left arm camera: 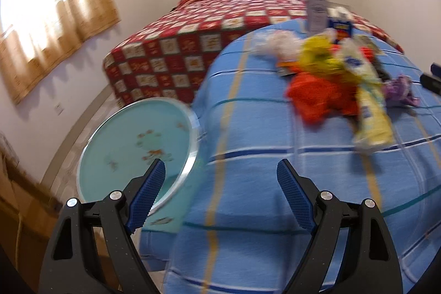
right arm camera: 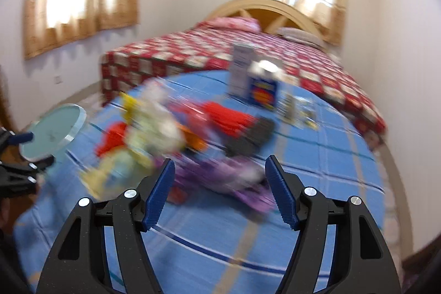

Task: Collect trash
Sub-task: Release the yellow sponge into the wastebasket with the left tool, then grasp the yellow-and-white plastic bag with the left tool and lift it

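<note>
While blurred, both views legible: left gripper (left arm camera: 220, 172) jaws apart, empty, above blue checked cover (left arm camera: 248, 128); right gripper (right arm camera: 220, 170) likewise parted, empty. Trash pile (left arm camera: 339, 79) heaped mid-cover; round teal tray (left arm camera: 132, 134) beside cover edge.

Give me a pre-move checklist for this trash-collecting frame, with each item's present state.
1. Left claw open and empty: ok.
2. Right claw open and empty: ok.
3. Trash pile lying on the blue blanket: ok.
4. Purple wrapper ahead of the right claw: ok.
5. Light blue bin beside the bed, lid off: cannot tell.
6. Pictures sharp enough to pick one item: not ok, blurred.
</note>
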Action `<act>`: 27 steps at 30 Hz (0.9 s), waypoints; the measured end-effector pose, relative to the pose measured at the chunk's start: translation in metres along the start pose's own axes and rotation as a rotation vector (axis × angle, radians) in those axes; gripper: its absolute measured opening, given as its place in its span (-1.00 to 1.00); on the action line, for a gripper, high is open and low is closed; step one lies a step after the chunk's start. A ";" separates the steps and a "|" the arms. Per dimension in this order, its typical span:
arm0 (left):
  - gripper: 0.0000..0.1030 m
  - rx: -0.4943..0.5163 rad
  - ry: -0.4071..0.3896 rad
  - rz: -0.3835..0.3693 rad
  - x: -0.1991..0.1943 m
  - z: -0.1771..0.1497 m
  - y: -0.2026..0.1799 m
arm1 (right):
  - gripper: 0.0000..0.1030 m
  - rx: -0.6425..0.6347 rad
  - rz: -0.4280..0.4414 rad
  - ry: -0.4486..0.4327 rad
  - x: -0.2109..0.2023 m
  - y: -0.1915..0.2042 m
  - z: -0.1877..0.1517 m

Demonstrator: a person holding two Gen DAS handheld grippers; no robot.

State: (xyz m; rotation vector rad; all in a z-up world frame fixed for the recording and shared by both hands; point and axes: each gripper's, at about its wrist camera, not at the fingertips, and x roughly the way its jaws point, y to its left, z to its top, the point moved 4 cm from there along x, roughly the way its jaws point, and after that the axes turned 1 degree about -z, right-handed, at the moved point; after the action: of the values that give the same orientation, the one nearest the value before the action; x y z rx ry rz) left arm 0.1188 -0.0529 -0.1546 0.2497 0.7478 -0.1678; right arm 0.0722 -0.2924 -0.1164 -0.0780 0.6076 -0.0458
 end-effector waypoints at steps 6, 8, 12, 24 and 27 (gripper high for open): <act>0.59 0.022 -0.046 -0.087 -0.014 0.024 -0.048 | 0.37 0.085 -0.103 0.047 0.001 -0.054 -0.033; 0.59 0.038 -0.060 -0.109 -0.019 0.030 -0.063 | 0.38 0.112 -0.116 0.050 0.001 -0.066 -0.037; 0.59 0.097 -0.076 -0.128 -0.018 0.035 -0.098 | 0.38 0.136 -0.131 0.041 0.000 -0.080 -0.043; -0.47 0.165 0.016 -0.213 0.008 0.023 -0.122 | 0.41 0.169 -0.079 0.031 0.014 -0.078 -0.031; -0.48 0.184 -0.034 -0.206 -0.011 0.027 -0.117 | 0.41 0.181 -0.074 0.024 0.019 -0.077 -0.023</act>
State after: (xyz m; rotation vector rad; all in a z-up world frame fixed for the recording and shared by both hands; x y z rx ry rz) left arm 0.1007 -0.1722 -0.1468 0.3435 0.7245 -0.4368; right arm 0.0729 -0.3713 -0.1389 0.0753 0.6223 -0.1732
